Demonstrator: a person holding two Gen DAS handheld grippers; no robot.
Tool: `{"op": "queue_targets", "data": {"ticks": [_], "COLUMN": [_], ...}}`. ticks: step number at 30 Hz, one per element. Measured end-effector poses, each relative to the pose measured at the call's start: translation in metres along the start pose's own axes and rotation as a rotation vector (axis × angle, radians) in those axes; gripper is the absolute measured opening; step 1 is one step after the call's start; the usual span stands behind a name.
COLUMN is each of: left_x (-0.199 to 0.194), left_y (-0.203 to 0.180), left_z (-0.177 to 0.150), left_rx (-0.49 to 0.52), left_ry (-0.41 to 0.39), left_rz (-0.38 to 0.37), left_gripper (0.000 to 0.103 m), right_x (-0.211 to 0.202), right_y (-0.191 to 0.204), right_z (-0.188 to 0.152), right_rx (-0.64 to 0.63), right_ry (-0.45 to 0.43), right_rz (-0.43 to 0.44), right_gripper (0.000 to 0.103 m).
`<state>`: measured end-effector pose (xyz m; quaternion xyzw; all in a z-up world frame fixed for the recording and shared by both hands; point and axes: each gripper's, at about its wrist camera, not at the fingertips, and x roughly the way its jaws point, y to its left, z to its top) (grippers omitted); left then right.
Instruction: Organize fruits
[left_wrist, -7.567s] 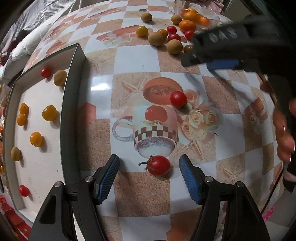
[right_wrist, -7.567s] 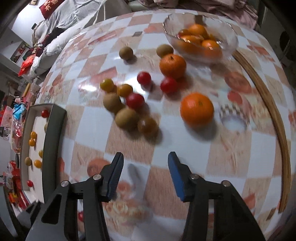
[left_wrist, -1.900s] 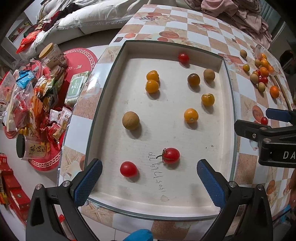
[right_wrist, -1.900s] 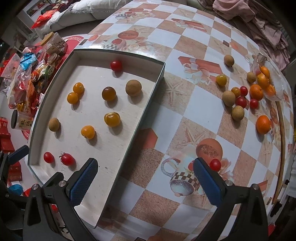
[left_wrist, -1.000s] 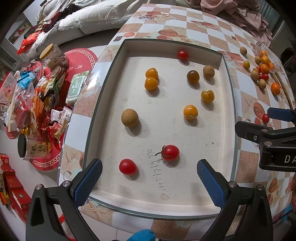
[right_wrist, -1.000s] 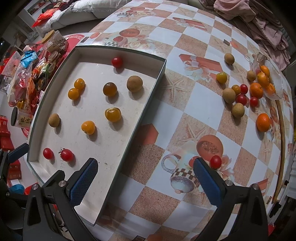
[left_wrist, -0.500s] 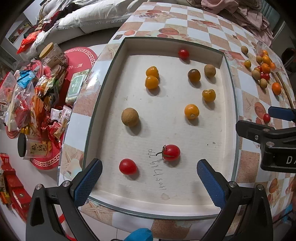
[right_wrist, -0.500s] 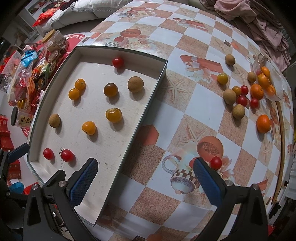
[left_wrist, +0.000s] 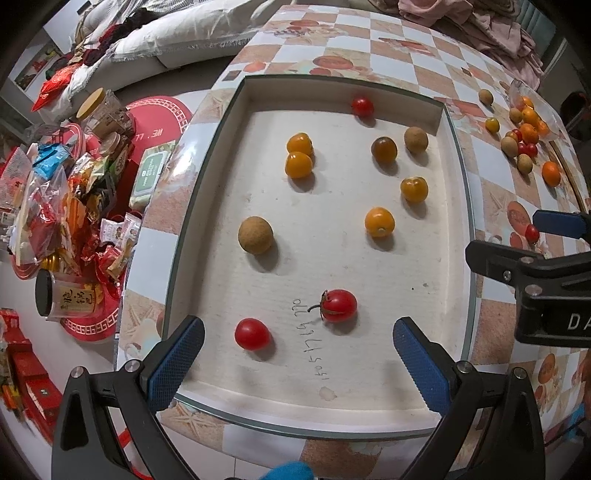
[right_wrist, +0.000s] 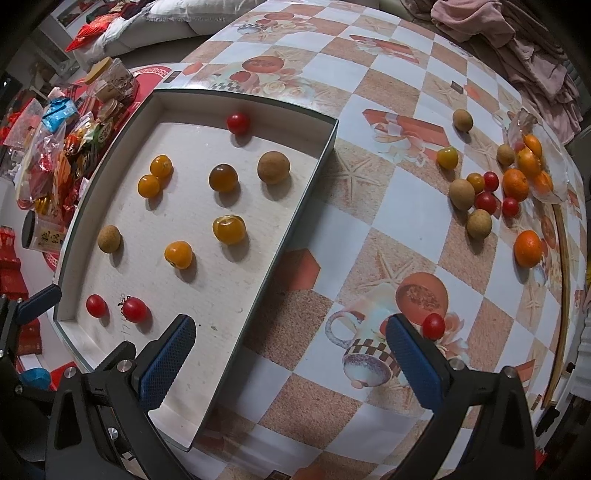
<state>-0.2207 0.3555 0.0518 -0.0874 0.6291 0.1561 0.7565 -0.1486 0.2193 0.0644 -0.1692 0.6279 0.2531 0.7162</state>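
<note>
left wrist view: left tongs (left_wrist: 295, 354) spread wide, empty, above a white shallow tray (left_wrist: 456, 206) of smooth round tomatoes; stemmed tomato (left_wrist: 338, 305) lies between the pads. right tongs (right_wrist: 286, 354) also released, over the tiled-pattern bench (right_wrist: 388, 192).

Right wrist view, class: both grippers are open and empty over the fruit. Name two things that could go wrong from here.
1. The lone red tomato lies loose on the table beside the right gripper's finger; a nudge could roll it away.
2. The right gripper straddles the tray wall, so lowering it could hit the rim.
3. Fruit in the tray lies loose; bumping it would scatter the stemmed tomato.
</note>
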Motion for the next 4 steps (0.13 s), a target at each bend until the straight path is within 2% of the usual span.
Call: {"op": "queue_targets", "data": {"ticks": [4], "left_x": [-0.0046], "left_y": [-0.0021], "left_z": [0.0010], "left_rx": [0.015], "left_ry": [-0.029], "left_rz": [0.008], "left_gripper": [0.103], "right_x": [0.0016], "right_y": [0.0010], "right_z": [-0.0005], "right_rx": [-0.001], "right_ry": [0.002], "right_rz": [0.001], "right_gripper": [0.103]}}
